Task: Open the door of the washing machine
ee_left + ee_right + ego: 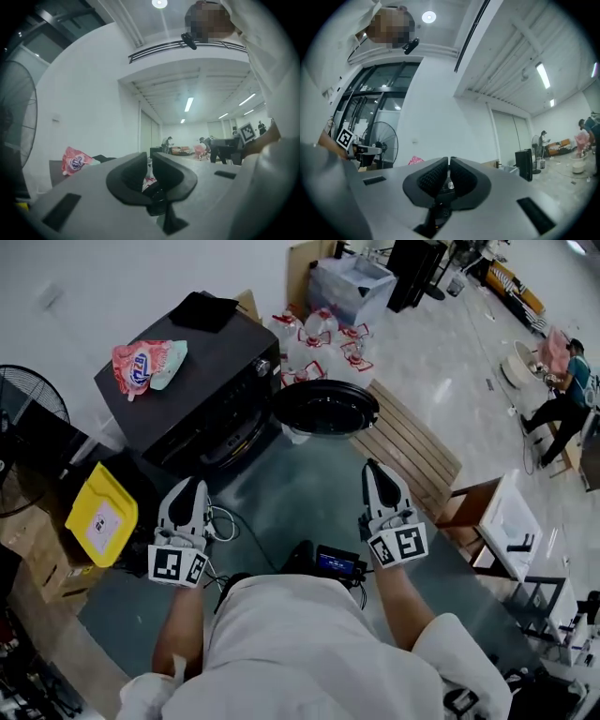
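The washing machine (pixel 197 381) stands ahead of the 2 tools with its door (pixel 324 407) swung open, so the task looks done; the left tool (pixel 187 491) is barely parted and empty, the right tool (pixel 380 474) closed on nothing.

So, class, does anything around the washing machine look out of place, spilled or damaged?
Nothing looks spilled or broken. The door of the washing machine stands wide open, and a crumpled pink packet lies on top of the machine, an odd spot for it.
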The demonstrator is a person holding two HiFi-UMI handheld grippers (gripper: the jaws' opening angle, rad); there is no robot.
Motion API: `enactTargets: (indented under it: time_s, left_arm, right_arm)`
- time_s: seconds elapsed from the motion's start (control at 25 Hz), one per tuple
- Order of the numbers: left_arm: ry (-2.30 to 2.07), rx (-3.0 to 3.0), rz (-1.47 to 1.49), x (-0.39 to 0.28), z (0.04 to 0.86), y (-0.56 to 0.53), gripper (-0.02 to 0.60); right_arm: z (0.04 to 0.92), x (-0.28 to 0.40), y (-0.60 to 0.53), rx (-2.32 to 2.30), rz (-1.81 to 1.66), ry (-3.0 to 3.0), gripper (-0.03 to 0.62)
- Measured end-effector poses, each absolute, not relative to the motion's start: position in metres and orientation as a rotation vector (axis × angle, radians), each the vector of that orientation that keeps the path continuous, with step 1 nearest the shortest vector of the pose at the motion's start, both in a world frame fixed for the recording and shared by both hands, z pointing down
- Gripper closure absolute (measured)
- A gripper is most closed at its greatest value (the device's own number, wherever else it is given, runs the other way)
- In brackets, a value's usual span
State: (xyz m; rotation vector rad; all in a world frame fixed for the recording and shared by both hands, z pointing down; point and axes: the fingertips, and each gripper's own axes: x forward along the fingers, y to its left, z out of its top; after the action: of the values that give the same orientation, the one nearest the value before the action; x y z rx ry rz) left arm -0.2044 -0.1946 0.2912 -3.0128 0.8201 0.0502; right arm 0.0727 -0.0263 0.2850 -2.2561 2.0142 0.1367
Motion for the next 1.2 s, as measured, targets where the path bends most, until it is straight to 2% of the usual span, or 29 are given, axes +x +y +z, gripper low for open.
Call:
enactTargets:
  time_s: [0.24,0.56,0.8,1.2]
  left_arm:
    - [0.949,-3.013,0.14,-0.292,0.284,-0.192,0.558]
    - [0.843,-3.121,0.206,-0.372,0.302,-0.173,0.574]
    - [0.742,-3.183,0.15,-0.393,0.32,-0.123,0.574]
    - [0.725,-3.16,0.062,-0.398,0.316,-0.031,0.574]
  right_arm:
    - [0.269,0.007,0.022,-2.321,0.152,1.982,0.559]
    - [0.299,-0.09,0.087,-2.468,-0.013,1.905,0.562]
    - [0.301,-0.14,0.124,-2.549,-0.037,1.956,0.562]
    - [0.299,-0.17,0.13,-2.308,-0.001,2.175,0.562]
